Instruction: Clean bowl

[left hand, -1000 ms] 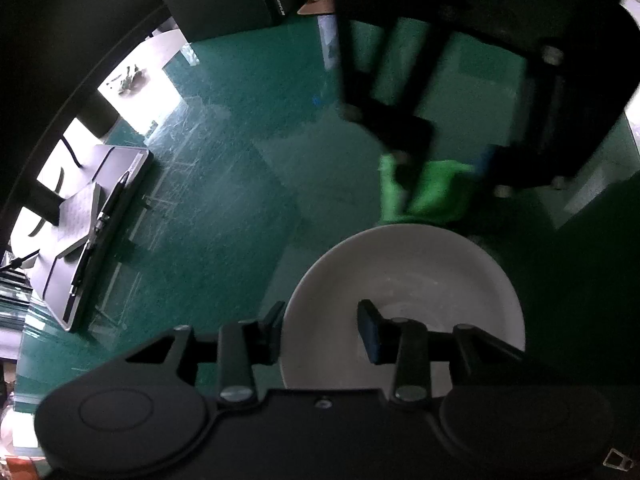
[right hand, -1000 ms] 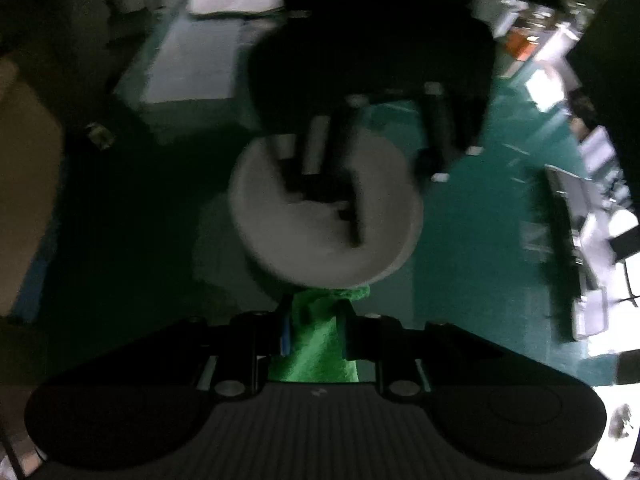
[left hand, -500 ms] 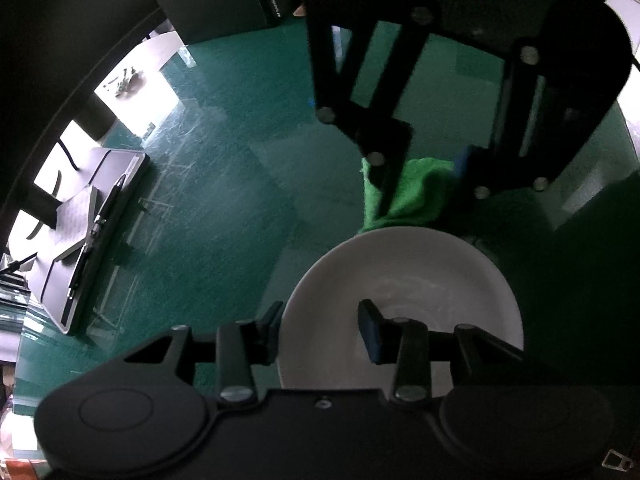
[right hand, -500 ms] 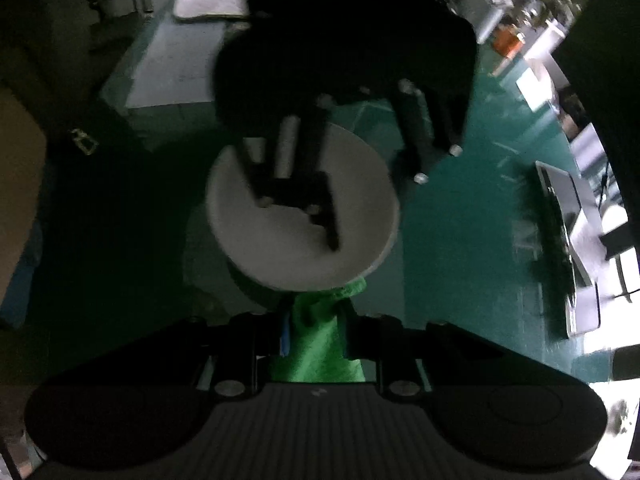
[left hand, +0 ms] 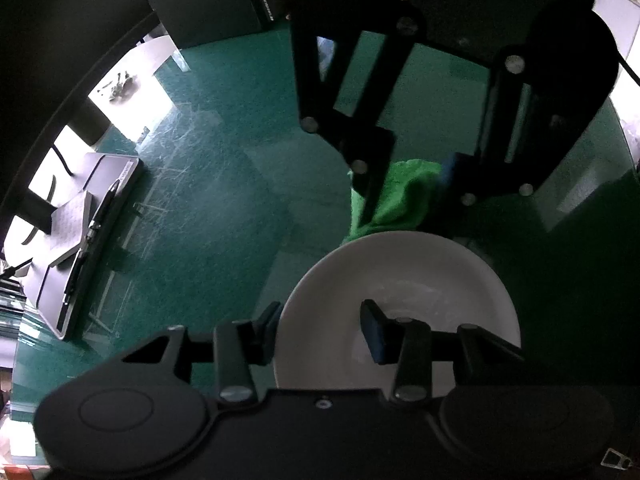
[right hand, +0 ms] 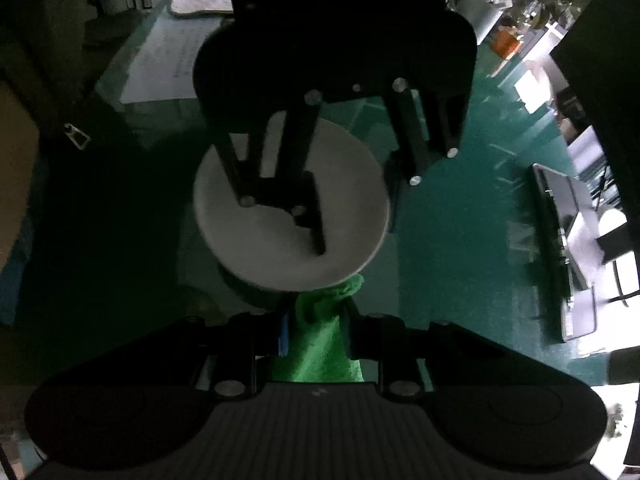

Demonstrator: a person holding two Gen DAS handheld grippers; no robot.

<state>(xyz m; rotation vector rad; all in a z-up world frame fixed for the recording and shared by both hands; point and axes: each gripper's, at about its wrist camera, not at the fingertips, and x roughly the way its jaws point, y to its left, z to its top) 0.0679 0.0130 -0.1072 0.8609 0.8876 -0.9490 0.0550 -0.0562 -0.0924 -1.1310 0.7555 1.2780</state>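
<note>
The left claw (left hand: 318, 330) is open around the white bowl's (left hand: 420, 264) rim. The right claw (right hand: 316, 334) pinches the green cloth (right hand: 320, 344) at the bowl's edge. Wiping looks not done.

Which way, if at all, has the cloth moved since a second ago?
Yes: in the left wrist view the cloth has shifted left, toward the laptop.

A green bench (left hand: 224, 208) lies under the jaws. Well left of the left jaws sits a closed laptop (left hand: 80, 240) with a notebook (left hand: 66, 224) and pen (left hand: 102, 208) on top.
</note>
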